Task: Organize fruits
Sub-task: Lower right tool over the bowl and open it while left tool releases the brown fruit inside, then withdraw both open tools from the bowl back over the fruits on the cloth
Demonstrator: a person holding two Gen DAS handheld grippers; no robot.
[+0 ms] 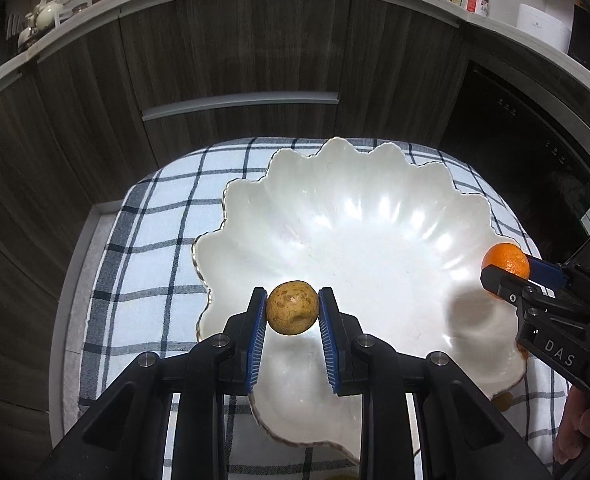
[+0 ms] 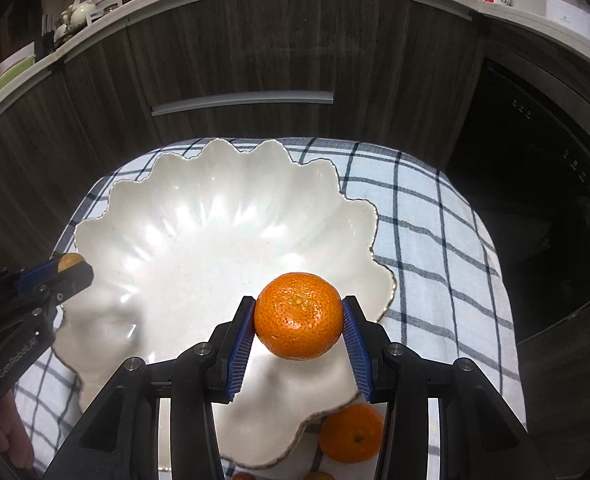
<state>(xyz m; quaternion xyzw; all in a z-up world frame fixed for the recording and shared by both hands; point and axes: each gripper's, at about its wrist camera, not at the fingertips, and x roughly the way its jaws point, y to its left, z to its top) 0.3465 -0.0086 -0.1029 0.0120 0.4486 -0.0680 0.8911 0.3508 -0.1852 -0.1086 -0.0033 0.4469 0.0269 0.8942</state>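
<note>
The left gripper (image 1: 293, 314) tilts steeply downward, its blue-padded fingers (image 1: 255, 332) pressed against both sides of a small round load. The right gripper (image 2: 298, 326) tilts down likewise, its fingers (image 2: 357, 352) clamped wider. A bare hand (image 1: 579, 428) grips the right handle.

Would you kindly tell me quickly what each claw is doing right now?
Left claw: closed on the small brown fruit.
Right claw: closed on the orange.

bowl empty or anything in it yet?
Empty. The white bowl shows only bare glossy interior. The brown fruit and orange are both gripped above it; another orange lies outside its rim.
</note>
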